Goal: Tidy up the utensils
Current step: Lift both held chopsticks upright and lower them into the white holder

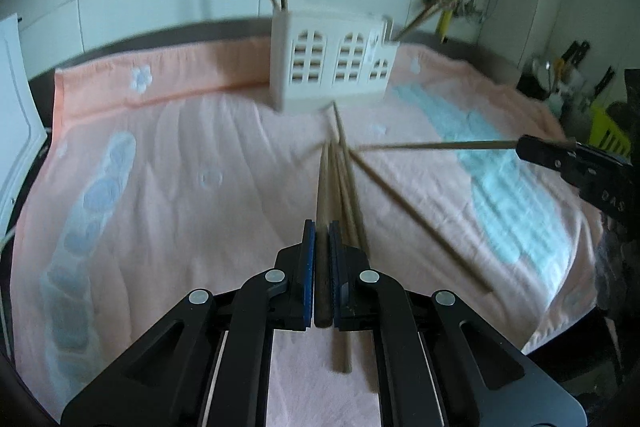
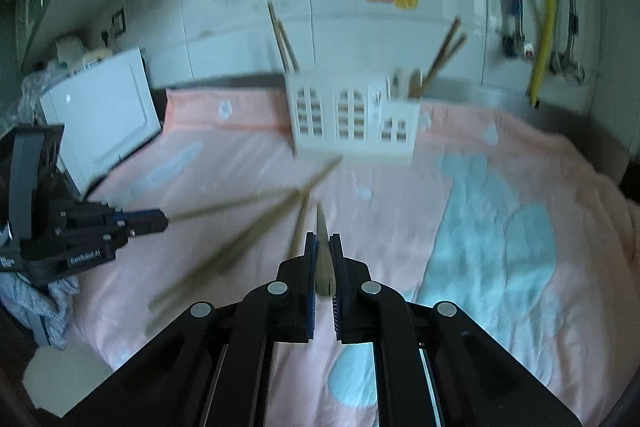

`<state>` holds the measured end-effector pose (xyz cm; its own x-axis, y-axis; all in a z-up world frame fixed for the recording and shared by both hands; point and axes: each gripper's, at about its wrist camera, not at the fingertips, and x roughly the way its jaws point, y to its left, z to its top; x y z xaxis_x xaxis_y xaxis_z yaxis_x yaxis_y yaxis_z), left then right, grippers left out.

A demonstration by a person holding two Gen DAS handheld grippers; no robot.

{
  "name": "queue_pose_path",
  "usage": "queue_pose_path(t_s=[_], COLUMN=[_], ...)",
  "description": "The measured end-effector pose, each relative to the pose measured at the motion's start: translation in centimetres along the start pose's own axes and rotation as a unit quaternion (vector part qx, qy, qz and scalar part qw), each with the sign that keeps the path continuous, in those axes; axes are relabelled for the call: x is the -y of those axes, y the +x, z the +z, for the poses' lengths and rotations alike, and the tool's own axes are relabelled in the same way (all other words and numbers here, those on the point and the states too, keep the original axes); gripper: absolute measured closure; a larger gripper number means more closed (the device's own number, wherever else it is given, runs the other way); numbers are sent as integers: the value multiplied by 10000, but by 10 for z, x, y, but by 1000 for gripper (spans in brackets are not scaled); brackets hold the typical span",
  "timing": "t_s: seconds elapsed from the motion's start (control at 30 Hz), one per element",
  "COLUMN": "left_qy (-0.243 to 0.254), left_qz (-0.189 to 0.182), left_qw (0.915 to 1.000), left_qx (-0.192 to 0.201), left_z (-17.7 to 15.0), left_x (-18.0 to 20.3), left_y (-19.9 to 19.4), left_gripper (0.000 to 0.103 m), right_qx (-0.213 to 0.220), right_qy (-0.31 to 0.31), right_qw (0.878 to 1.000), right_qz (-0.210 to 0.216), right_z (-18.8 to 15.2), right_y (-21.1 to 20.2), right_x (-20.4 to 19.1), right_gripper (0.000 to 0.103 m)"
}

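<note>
Chopstick [image 1: 323, 227] being pinched in closed left hand-held gripper [image 1: 320, 239]; another chopstick [image 2: 322, 259] being clamped by right hand-held gripper [image 2: 323, 255]; loose chopsticks [image 1: 416, 219] lying on pink towel [image 1: 180, 167] before white holder [image 1: 332, 67].

In the right wrist view, the loose chopsticks [image 2: 240, 239] left of the right gripper [image 2: 323, 247] are smeared by motion, so their number and ends cannot be told. The white holder [image 2: 352, 119] ahead of it is blurred too; its far compartments are hidden behind its front wall. In the left wrist view, the chopstick [image 1: 323, 227] in the left gripper [image 1: 322, 235] covers part of the sticks beneath, and the right gripper [image 1: 532, 147] is cut off at the right edge.
</note>
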<state>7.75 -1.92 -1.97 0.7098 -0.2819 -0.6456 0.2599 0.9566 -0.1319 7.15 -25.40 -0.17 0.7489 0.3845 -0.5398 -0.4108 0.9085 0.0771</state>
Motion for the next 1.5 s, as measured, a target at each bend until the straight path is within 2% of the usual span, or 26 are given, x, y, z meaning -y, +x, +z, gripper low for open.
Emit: queue_pose_path(t_s=[0.27,0.6,1.0,1.2,1.33,1.5], left_qy=[-19,146,401,534,681,802], left_qz=[-186,-219,-348,-397,-264,-1], left_qw=[9987,9975,9930,9867,9802,9751], left_qx=[475,655,1051,1480,1838,2067], left_z=[30,57,132,176,208,239], left_x=[2,9,12,20,29,35], left_y=[-16,-13,-28,-45,-56,-54], left_gripper=[97,97,98,98,98,98], right_qx=[263,247,488,494,453,376], right_qy=[-55,-78,-201,-159,-179,-139], right_qw=[9995,9993,9986,9986,9986,9989], right_qz=[147,280,53,-51,-190,-260], right_z=[44,81,176,209,225,236], right_y=[-5,0,-19,-20,-12,6], right_x=[4,12,47,65,73,81], right_gripper=[97,97,97,97,97,97])
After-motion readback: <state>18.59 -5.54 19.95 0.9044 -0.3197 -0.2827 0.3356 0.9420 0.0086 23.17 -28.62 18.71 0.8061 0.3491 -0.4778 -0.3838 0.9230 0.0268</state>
